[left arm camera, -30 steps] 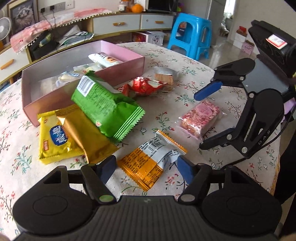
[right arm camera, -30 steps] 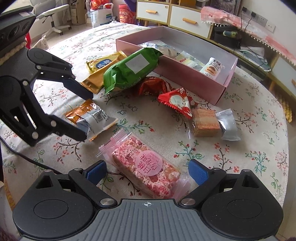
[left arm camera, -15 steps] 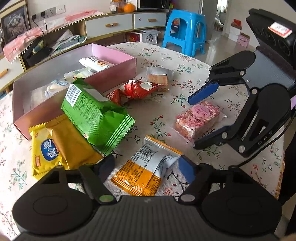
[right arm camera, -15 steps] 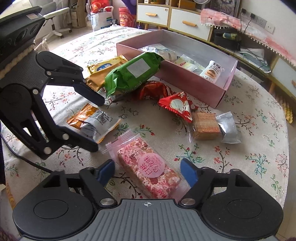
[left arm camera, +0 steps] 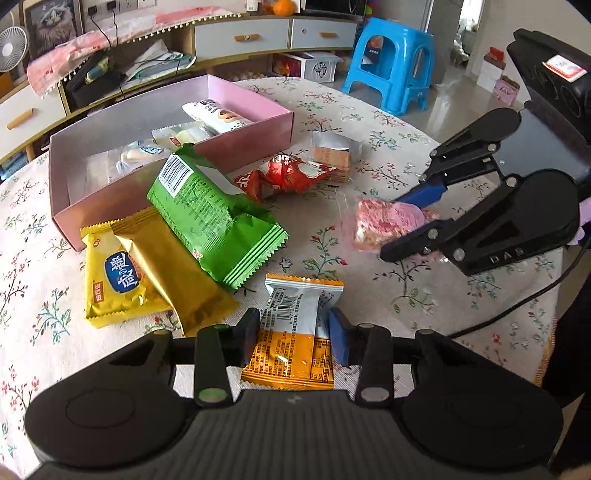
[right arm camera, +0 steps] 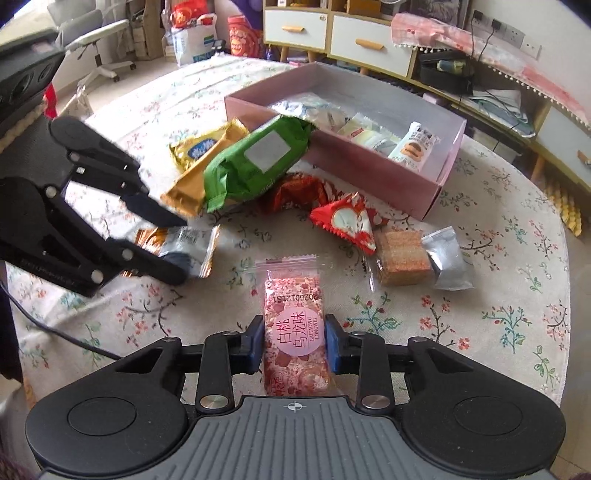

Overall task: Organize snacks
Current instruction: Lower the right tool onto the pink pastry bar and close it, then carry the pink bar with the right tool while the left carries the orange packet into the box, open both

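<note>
Right wrist view: the right gripper (right arm camera: 294, 346) is closing its blue pads on a pink rice-crisp bar (right arm camera: 295, 334) in a clear wrapper, the pads already against both long sides of the bar, which appears just off the floral tablecloth (right arm camera: 480, 302). The left gripper (left arm camera: 293, 332) is likewise closing around an orange-and-silver snack packet (left arm camera: 295, 332), pads at both edges of it. Both hands appear to be at the pick-up step of sorting snacks; the next move likely calls for carrying each over the wall of the open pink box (left arm camera: 255, 134), which already holds several small packets at the table's far side. A green pouch (left arm camera: 214, 214) leans on the box's near wall, over a yellow packet (left arm camera: 118, 277), and could get in the way. Red wrappers (right arm camera: 343, 223) and a wafer pack (right arm camera: 402, 256) lie loose nearby. Beyond the round table stand a low drawer cabinet (left arm camera: 258, 35) and a blue plastic stool (left arm camera: 391, 62).
</note>
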Demonstrator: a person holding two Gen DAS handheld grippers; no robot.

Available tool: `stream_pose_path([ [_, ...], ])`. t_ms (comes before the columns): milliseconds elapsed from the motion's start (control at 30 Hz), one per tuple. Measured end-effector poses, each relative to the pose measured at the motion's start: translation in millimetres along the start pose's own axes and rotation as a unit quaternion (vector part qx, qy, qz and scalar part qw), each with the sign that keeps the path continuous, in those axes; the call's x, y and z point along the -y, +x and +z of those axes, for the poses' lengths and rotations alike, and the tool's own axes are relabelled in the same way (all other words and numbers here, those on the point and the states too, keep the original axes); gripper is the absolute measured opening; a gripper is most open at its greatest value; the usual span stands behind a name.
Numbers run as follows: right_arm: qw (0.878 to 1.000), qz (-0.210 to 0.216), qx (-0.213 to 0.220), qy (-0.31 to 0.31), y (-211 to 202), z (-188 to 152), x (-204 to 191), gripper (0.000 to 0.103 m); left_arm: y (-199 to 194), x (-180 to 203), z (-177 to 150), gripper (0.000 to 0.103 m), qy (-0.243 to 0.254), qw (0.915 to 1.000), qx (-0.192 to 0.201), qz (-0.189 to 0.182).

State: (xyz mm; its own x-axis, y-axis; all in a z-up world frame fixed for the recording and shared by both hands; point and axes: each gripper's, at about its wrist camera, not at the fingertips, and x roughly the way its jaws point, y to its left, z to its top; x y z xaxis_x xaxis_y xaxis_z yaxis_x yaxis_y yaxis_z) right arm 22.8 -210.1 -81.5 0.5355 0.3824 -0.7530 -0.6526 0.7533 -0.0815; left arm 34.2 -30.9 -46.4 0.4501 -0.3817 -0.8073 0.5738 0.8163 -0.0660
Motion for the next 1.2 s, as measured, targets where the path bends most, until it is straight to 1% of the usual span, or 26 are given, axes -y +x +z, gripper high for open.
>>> stream_pose_path([
  [167, 1.000, -0.002, 0.014, 0.022, -8, 7, 5, 0.031, -12, 2, 3, 0.037, 0.000, 1.0000, 0.008, -0.006],
  [267, 0.999, -0.010, 0.019, 0.031, -12, 11, 9, 0.031, -20, 0, 7, 0.037, -0.008, 0.9998, 0.017, -0.010],
  [433, 0.998, -0.022, 0.025, 0.054, -15, 23, 16, 0.031, -29, -12, 17, 0.037, -0.042, 0.9986, 0.033, 0.000],
  [533, 0.997, -0.031, 0.037, 0.057, -19, 35, 19, 0.031, -35, -21, 24, 0.037, -0.067, 0.9967, 0.044, 0.009],
  [667, 0.994, -0.036, 0.054, 0.082, -22, 55, 27, 0.031, -42, -36, 38, 0.037, -0.092, 0.9934, 0.064, 0.023],
  [833, 0.989, -0.031, 0.071, 0.125, -18, 81, 40, 0.031, -43, -55, 53, 0.037, -0.125, 0.9879, 0.082, 0.041],
  [967, 0.985, -0.038, 0.077, 0.147, -10, 98, 47, 0.031, -39, -67, 65, 0.037, -0.144, 0.9827, 0.095, 0.067],
  [1067, 0.982, -0.041, 0.074, 0.170, -1, 110, 54, 0.031, -32, -79, 71, 0.037, -0.178, 0.9749, 0.105, 0.082],
  [1133, 0.979, -0.042, 0.072, 0.187, 6, 117, 59, 0.031, -25, -89, 75, 0.037, -0.209, 0.9689, 0.107, 0.079],
  [1200, 0.977, -0.047, 0.069, 0.196, 16, 128, 64, 0.031, -18, -97, 84, 0.037, -0.220, 0.9660, 0.107, 0.085],
])
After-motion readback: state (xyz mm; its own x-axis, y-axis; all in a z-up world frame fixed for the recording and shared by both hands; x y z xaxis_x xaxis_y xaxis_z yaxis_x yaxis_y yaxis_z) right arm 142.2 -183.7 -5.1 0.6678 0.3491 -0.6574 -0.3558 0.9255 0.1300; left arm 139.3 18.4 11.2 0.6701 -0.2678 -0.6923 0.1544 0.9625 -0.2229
